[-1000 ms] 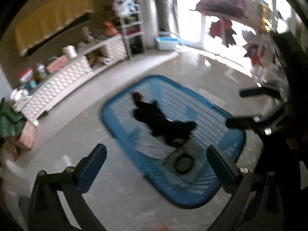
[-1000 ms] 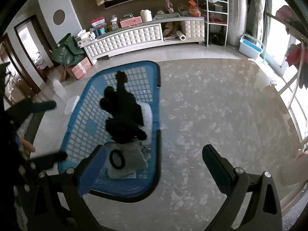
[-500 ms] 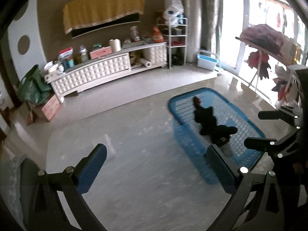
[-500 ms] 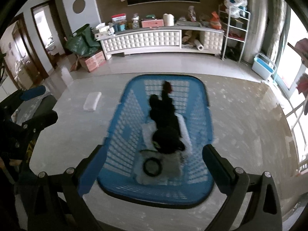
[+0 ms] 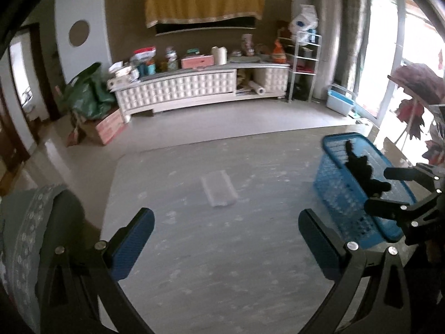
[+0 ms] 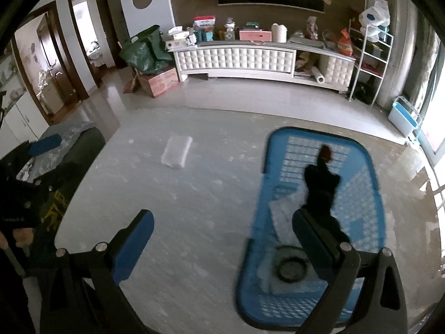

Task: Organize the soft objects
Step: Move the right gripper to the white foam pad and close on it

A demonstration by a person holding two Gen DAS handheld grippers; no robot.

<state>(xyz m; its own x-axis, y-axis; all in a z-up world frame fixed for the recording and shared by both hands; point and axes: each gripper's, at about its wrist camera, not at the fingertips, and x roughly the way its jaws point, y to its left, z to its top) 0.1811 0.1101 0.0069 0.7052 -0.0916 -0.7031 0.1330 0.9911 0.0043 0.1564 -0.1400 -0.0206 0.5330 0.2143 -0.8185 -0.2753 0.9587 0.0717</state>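
A blue laundry basket (image 6: pixel 375 183) (image 5: pixel 331 178) stands on the floor with a black garment (image 6: pixel 319 189) (image 5: pixel 361 169) and pale cloths (image 6: pixel 281 214) in it. One white folded cloth (image 5: pixel 219 189) (image 6: pixel 176 154) lies alone on the floor left of the basket. My left gripper (image 5: pixel 226 236) is open and empty above the floor, short of that cloth. My right gripper (image 6: pixel 222 236) is open and empty too, its right finger over the basket's near end. In the left wrist view the right gripper (image 5: pixel 389 189) shows by the basket.
A long white cabinet (image 6: pixel 250 61) (image 5: pixel 194 89) with clutter on top lines the far wall. A green bag (image 6: pixel 147 48) and cardboard box (image 6: pixel 161 80) sit at its left. A grey sofa edge (image 5: pixel 33 236) lies at left, a metal shelf (image 6: pixel 370 64) and a blue bin (image 6: pixel 403 117) at right.
Both views have swung left, off the basket. The basket has slid to the right in each, and the white folded cloth on the floor has come toward the centre.
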